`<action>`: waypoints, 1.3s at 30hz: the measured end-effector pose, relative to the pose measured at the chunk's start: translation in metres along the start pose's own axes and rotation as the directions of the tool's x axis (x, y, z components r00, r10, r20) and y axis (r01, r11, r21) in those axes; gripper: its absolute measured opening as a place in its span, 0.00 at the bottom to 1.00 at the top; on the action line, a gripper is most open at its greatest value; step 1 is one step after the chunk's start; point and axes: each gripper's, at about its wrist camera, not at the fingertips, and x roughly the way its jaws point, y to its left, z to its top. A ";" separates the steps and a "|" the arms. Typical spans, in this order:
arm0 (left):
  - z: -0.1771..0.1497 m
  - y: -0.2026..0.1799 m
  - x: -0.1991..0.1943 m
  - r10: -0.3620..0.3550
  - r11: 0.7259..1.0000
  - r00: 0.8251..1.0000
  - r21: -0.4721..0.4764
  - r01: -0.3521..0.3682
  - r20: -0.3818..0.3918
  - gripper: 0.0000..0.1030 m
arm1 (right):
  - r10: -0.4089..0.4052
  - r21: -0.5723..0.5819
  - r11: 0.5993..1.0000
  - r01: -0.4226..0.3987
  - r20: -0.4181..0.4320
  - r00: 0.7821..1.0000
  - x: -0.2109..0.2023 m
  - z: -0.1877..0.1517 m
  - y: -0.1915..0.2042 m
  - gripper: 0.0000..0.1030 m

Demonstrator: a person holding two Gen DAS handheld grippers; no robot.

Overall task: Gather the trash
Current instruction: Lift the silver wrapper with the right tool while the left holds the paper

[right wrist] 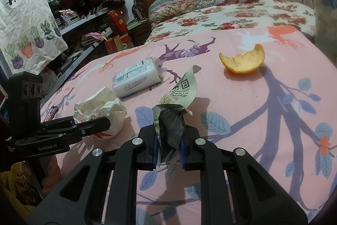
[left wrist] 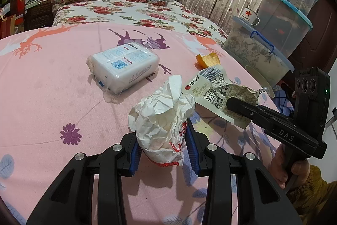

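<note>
My left gripper (left wrist: 163, 140) is shut on a crumpled white paper bag (left wrist: 162, 117) with red print, held just above the pink bedsheet; it also shows in the right wrist view (right wrist: 99, 109). My right gripper (right wrist: 168, 140) is shut on an empty printed snack wrapper (right wrist: 177, 102), which also shows in the left wrist view (left wrist: 217, 90). An orange peel (right wrist: 244, 62) lies on the sheet beyond the wrapper, to the right. A sealed white tissue pack (left wrist: 124, 66) lies farther back on the sheet.
Stacked clear storage boxes (left wrist: 284, 20) with an enamel mug (left wrist: 250, 15) stand right of the bed. Shelves of clothes and a white "Home" bag (right wrist: 27, 20) stand on the left. A phone (right wrist: 50, 113) lies near the left bed edge.
</note>
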 end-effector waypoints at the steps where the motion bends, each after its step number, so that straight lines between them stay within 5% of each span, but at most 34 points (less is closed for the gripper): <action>1: 0.000 0.000 0.000 0.000 1.000 1.000 0.000 0.000 0.000 0.34 | 0.000 0.001 1.000 0.000 0.000 1.000 0.000 0.000 0.000 0.17; 39: -0.001 0.003 0.002 -0.002 1.000 1.000 -0.007 0.002 -0.005 0.35 | 0.001 0.005 1.000 -0.001 -0.001 1.000 0.000 0.001 -0.002 0.17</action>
